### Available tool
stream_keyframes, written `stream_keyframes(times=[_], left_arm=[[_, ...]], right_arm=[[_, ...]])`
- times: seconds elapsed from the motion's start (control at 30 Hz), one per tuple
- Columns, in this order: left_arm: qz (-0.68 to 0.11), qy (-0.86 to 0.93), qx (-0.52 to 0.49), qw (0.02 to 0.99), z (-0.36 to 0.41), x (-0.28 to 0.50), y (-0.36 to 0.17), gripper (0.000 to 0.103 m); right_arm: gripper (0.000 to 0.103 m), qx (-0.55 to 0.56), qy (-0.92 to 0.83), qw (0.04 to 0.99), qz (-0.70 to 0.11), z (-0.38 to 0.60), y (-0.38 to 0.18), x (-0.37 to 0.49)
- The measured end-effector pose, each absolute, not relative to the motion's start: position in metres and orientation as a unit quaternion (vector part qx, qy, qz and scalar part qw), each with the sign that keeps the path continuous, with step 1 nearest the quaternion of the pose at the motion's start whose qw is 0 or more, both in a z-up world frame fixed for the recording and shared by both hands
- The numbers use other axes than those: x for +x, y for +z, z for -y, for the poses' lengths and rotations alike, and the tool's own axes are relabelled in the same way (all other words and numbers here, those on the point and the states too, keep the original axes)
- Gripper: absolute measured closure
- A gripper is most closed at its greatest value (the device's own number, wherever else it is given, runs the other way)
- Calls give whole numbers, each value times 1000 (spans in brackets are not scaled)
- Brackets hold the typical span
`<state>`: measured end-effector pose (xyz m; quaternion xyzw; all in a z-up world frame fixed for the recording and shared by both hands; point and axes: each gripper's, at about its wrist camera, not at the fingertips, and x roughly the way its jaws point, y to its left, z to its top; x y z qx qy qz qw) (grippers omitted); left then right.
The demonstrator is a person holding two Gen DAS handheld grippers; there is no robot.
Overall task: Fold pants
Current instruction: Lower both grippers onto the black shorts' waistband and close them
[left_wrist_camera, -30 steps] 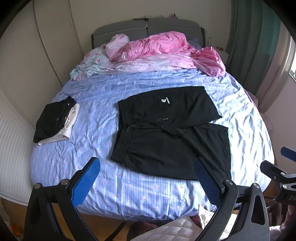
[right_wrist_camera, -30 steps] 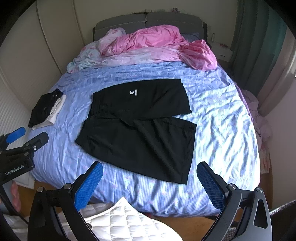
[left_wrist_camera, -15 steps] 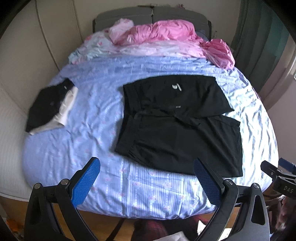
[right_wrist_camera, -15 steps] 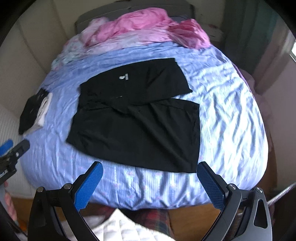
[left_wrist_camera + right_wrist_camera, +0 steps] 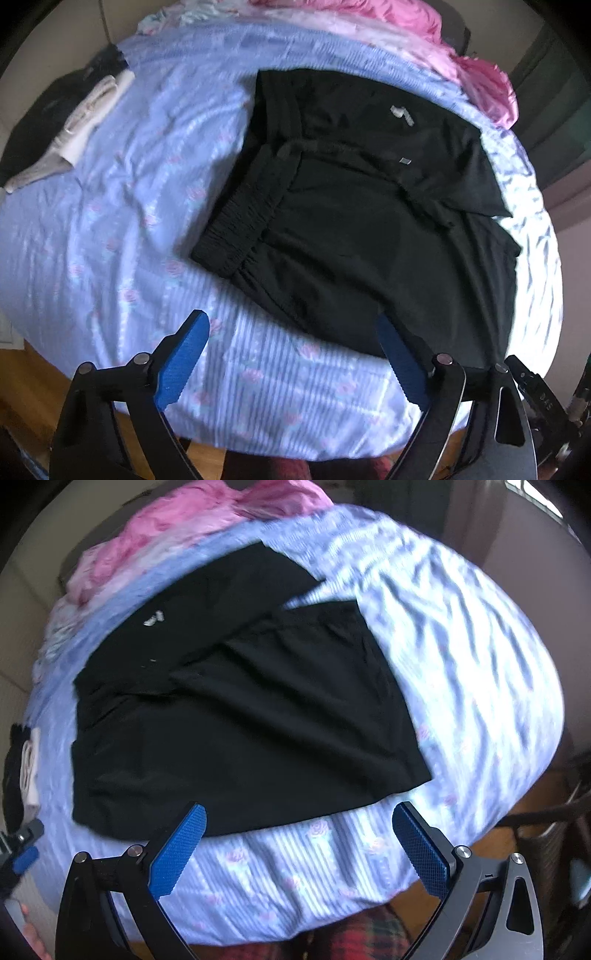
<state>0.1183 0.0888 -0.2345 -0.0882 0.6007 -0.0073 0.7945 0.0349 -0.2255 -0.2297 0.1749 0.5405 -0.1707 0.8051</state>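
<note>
A: Where do the pants [image 5: 354, 229] lie?

B: Flat on the bed [image 5: 155, 206], black, spread near its front edge. The waistband [image 5: 243, 218] faces the left side, the two legs run to the right, the far one lapping over the near one at the crotch.

A: And the tongs?

B: Both spread, nothing in either. The left gripper [image 5: 291, 354] has just been closing a little, yet its jaws stand wide, with only sheet and the pants' near hem between them. The right gripper [image 5: 299, 838] gapes just in front of the near leg's hem [image 5: 258, 823].

A: What could spoil the fold?

B: I'd say pinching the sheet along with the hem. The cloth is thin and lies tight on the striped cover, so a low bite may lift both. Or only the top layer is caught, and the leg opens out when raised.

A: Anything else?

B: The grips could land uneven, one at the waistband corner and one short of the hem corner, so the fold goes skew. The clothes pile [image 5: 74, 122] at the left is well apart, and so is the pink quilt [image 5: 424, 33]; neither seems a hazard.
</note>
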Motion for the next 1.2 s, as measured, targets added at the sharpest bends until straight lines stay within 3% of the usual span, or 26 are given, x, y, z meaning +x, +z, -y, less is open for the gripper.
stream_keyframes(times=[0.2, 0.33, 0.47, 0.57, 0.63, 0.67, 0.7, 0.8, 0.97, 1.2], left_arm=[[-638, 20, -155, 754, -95, 135, -302, 24], [-645, 27, -165, 746, -95, 141, -326, 29], [-643, 36, -182, 743, -96, 144, -336, 31], [-640, 33, -195, 743, -96, 143, -331, 55], [-640, 26, -201, 741, -97, 141, -327, 81], [-639, 27, -201, 742, -97, 140, -325, 85], [-639, 25, -202, 741, -99, 138, -320, 90], [-638, 21, -206, 742, -100, 137, -312, 93], [-623, 23, -216, 752, -102, 128, -284, 93], [-579, 8, -203, 790, -99, 133, -219, 94]], right_arm=[[4, 230, -200, 763, -570, 241, -296, 51], [15, 242, -216, 744, -584, 246, -332, 58], [15, 249, -225, 737, -587, 246, -350, 62], [17, 240, -222, 737, -591, 242, -350, 66], [34, 228, -213, 740, -596, 239, -347, 69], [39, 224, -210, 741, -597, 237, -345, 69], [53, 222, -206, 742, -598, 237, -342, 69], [93, 214, -196, 745, -601, 234, -332, 72], [96, 193, -186, 761, -591, 229, -302, 74], [97, 166, -167, 818, -525, 222, -214, 80]])
